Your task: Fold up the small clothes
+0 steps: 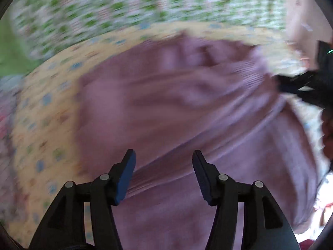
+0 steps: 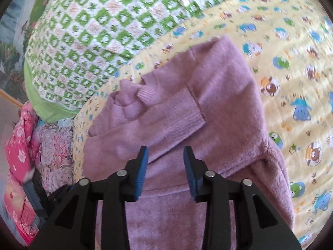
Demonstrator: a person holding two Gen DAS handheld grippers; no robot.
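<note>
A small mauve knit sweater [image 2: 179, 112] lies partly folded on a yellow cartoon-print blanket [image 2: 291, 66], one ribbed-cuff sleeve [image 2: 183, 116] laid across its body. It also fills the blurred left wrist view [image 1: 166, 95]. My right gripper [image 2: 165, 152] is open and empty, just above the sweater's near part. My left gripper [image 1: 164, 156] is open and empty over the sweater. The right gripper shows at the right edge of the left wrist view [image 1: 308, 85], at the sweater's edge.
A green-and-white checked quilt [image 2: 100, 33] lies beyond the yellow blanket. Pink floral bedding [image 2: 22, 137] is heaped at the left. The left wrist view is motion-blurred.
</note>
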